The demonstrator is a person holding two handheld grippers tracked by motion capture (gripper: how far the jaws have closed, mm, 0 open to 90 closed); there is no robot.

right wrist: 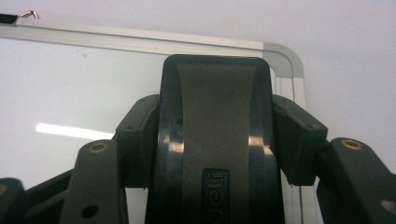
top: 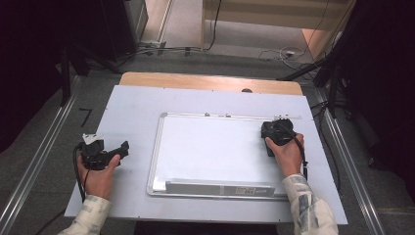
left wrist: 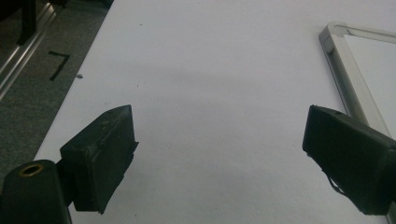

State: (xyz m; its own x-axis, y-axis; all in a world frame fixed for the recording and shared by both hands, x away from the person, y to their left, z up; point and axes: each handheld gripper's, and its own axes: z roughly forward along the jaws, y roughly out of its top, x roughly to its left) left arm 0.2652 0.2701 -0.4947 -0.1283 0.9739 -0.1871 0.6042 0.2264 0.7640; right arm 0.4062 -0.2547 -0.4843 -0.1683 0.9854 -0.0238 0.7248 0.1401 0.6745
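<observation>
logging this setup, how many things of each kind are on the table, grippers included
whiteboard: 1
board eraser, clamped between the right gripper's jaws: 1
grippers: 2, the left gripper open over the bare table sheet, the right gripper at the whiteboard's far right corner
total: 4

The eraser's (right wrist: 215, 140) lower end runs off the picture's bottom edge.
</observation>
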